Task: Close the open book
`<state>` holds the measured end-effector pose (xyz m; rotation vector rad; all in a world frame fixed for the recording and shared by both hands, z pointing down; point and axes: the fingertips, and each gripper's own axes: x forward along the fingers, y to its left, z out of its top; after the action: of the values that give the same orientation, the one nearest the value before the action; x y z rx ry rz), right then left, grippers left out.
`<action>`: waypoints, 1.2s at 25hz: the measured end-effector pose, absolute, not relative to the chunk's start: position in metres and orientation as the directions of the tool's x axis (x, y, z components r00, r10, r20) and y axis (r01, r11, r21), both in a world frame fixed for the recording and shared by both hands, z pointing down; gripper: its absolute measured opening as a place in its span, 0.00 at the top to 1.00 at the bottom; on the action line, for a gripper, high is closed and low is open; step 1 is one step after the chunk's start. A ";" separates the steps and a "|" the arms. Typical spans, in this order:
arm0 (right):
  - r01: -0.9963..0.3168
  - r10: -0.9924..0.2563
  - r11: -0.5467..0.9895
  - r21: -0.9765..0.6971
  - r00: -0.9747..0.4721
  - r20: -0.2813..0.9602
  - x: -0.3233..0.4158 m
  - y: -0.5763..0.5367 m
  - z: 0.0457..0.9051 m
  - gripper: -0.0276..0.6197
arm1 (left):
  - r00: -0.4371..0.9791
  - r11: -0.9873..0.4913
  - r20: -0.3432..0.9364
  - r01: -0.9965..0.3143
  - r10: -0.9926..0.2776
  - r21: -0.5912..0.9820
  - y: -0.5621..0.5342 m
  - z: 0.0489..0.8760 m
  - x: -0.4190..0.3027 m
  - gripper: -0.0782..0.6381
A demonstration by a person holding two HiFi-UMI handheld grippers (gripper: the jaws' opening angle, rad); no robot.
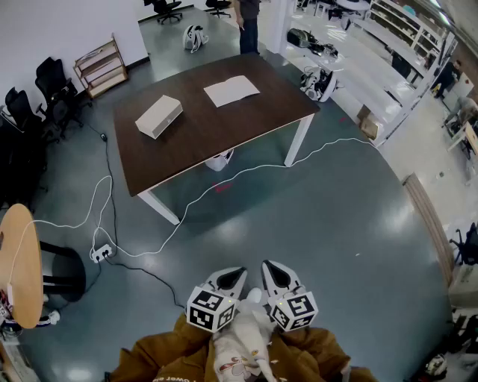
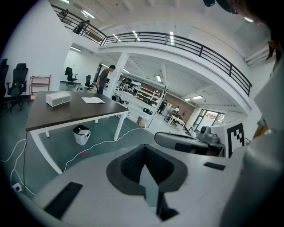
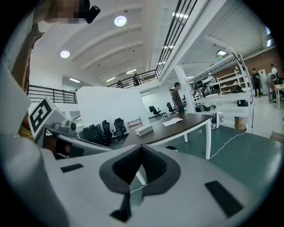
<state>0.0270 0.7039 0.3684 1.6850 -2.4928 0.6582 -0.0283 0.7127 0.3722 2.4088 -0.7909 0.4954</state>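
The open book [image 1: 231, 90] lies flat, white pages up, near the far edge of a dark brown table [image 1: 224, 130] well ahead of me. It also shows in the left gripper view as the book [image 2: 92, 100] and in the right gripper view as the book [image 3: 172, 121]. Both grippers are held close to my body, far from the table. The left gripper [image 1: 237, 273] and the right gripper [image 1: 269, 265] point toward the table, side by side. Each has its jaws together and nothing between them, as the left gripper [image 2: 144, 148] and the right gripper [image 3: 141, 148] show in their own views.
A white box [image 1: 158, 116] sits on the table's left half. A white bin [image 1: 219, 159] stands under the table. A white cable [image 1: 246, 173] and a power strip [image 1: 102, 253] lie on the floor between me and the table. A person [image 1: 246, 22] stands beyond it. A round wooden table [image 1: 15, 265] is at left.
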 end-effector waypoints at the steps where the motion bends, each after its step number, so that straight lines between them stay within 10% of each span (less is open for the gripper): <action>1: -0.899 -0.872 0.309 -0.311 -0.399 0.285 0.027 0.705 0.368 0.95 | 0.760 -0.675 0.492 -0.628 -0.425 0.387 0.713 0.371 -0.028 0.88; 30: -0.906 -0.893 0.280 -0.317 -0.367 0.260 -0.027 0.663 0.365 0.95 | 0.779 -0.641 0.454 -0.619 -0.432 0.453 0.673 0.377 -0.093 0.88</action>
<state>-0.0268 0.6625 0.3649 1.7502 -2.4883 0.6506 -0.0929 0.6734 0.3768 2.3642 -0.7802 0.4066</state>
